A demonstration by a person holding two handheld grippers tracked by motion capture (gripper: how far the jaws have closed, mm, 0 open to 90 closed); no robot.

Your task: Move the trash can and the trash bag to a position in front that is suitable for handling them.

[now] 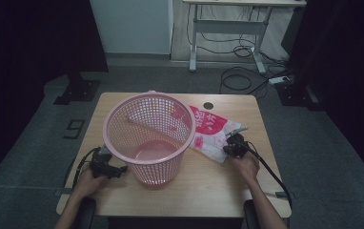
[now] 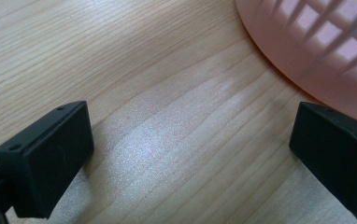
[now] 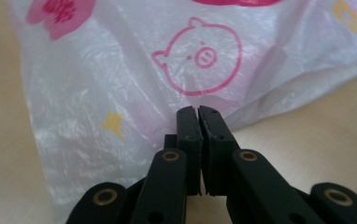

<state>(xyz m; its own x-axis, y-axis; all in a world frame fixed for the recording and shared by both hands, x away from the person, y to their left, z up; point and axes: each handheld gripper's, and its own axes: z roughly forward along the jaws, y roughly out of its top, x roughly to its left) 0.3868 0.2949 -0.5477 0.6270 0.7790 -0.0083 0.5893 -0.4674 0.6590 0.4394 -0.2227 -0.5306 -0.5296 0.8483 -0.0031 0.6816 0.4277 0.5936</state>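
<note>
Right gripper (image 3: 198, 112): jaws pressed together, pads meeting at the near edge of the plastic bag (image 3: 134, 93); the thin film appears pinched between them, though the pinch point itself is hard to make out. In the right gripper view the bag is translucent white with a pink pig-face outline, small yellow marks and pink patches, lying flat and wrinkled on the desk (image 3: 317, 126). High view: right gripper (image 1: 234, 144) sits at the bag's (image 1: 211, 131) near right corner, on the right half of the desk, hand (image 1: 245, 164) behind it, cable trailing toward the near right edge. Left gripper (image 2: 190, 154): jaws released, standing wide apart, bare wood grain between them, nothing held. The pink basket (image 2: 317, 51) curves just past the far jaw in the left gripper view; contact cannot be told. High view: left gripper (image 1: 111, 169) rests near the near left edge, just beside the basket's base. Basket (image 1: 123, 133) stands tilted at desk (image 1: 204, 186) centre, mesh-walled, its rim overlapping the bag's left part.
</note>
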